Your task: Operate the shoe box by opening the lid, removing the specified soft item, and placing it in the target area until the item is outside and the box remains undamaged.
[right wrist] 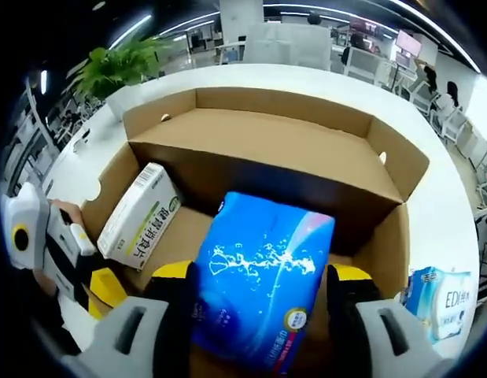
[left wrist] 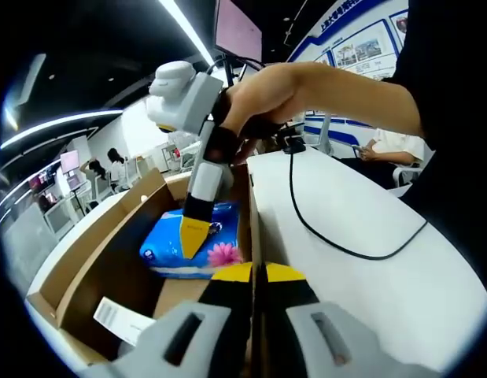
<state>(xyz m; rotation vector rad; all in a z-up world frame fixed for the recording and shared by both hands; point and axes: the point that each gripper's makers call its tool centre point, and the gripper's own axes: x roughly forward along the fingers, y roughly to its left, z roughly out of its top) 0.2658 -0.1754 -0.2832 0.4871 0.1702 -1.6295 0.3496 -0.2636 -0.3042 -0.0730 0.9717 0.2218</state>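
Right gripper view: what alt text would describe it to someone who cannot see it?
The right gripper has its yellow-tipped black fingers either side of a blue plastic tissue pack inside an open brown cardboard box. A white carton leans against the box's left wall.

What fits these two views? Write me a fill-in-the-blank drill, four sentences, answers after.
1. The right gripper has a jaw on either side of a soft pack coloured ____.
2. The lid of the cardboard box is ____.
3. On the white table beside the box lies a black ____.
4. The white-and-green carton sits ____ the box.

Missing words: blue; open; cable; inside.
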